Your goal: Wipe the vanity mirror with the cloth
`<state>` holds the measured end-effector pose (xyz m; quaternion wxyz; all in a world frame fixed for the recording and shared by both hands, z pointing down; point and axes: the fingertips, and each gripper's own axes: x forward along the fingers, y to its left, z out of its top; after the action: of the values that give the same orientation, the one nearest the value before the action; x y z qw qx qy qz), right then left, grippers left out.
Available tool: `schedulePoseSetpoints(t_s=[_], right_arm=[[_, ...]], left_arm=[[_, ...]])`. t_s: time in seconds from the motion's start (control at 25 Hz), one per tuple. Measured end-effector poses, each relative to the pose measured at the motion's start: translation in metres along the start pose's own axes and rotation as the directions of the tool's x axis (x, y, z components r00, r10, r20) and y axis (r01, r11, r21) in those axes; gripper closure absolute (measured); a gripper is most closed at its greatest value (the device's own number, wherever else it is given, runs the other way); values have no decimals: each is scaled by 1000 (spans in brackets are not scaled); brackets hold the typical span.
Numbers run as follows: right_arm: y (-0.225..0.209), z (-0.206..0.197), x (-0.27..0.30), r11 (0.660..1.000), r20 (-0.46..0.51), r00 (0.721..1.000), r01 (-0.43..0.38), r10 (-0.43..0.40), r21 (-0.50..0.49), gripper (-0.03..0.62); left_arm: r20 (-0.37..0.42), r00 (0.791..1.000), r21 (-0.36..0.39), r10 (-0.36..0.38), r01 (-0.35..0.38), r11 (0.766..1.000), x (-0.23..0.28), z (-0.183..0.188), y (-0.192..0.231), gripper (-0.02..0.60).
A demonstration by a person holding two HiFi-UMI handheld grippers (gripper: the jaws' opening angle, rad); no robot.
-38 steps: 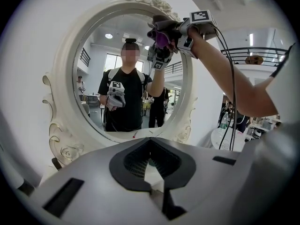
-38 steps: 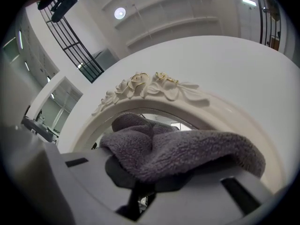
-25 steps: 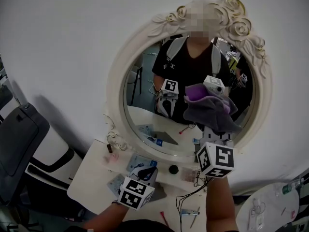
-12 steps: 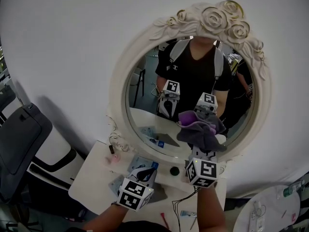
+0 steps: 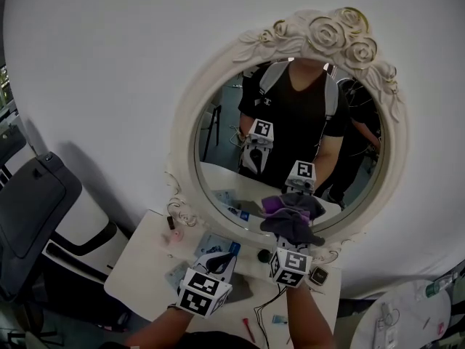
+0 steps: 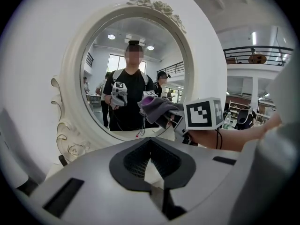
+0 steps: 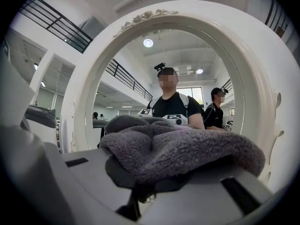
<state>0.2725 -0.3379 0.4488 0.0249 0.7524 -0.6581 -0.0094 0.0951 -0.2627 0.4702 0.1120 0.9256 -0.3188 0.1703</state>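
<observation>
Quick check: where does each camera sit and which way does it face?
Head view: on the person's head, looking down at the vanity mirror and table; both forearms, the left gripper and right gripper show.
Left gripper view: on the left gripper, facing the mirror from lower left; its shut, empty jaws fill the foreground.
Right gripper view: on the right gripper, close to the glass; its jaws clamp the cloth.
Shared: head and left gripper views both show the right gripper's cloth at the mirror.

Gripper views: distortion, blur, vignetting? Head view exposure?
Left gripper view: strong fisheye, black corners, mirror bowed. Right gripper view: same fisheye, cloth fills the foreground, slightly soft. Head view: dim, dark toward edges, no glare on the mirror.
</observation>
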Motion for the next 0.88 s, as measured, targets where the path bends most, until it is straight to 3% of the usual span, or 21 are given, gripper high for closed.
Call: schedulePoseSetpoints(t_s=[0.16,0.36,0.56,0.76,0.88], right_arm=[[1,-9,1,1000,-20,1000,11,-11,6,566],[4,-53,4,997,-172,985,-5,19,80,566],[2,-65,2,997,-205,979,-1,18,81,566],[2,-101,2,996,-335,942,10,21,91,566],[5,-107,-2,994,-350,936,-6,42,105,566]], left_arm=[[-8,1000,-10,-12,12,1000,0,-6,-2,575],[-31,999,-35,-23,21,999,2,-21,-2,575],[-57,998,-53,-17,14,999,1,-35,-2,575],[-58,998,-56,-12,9,998,1,-37,-3,575],[-55,998,-55,-10,7,998,0,-36,-3,575]])
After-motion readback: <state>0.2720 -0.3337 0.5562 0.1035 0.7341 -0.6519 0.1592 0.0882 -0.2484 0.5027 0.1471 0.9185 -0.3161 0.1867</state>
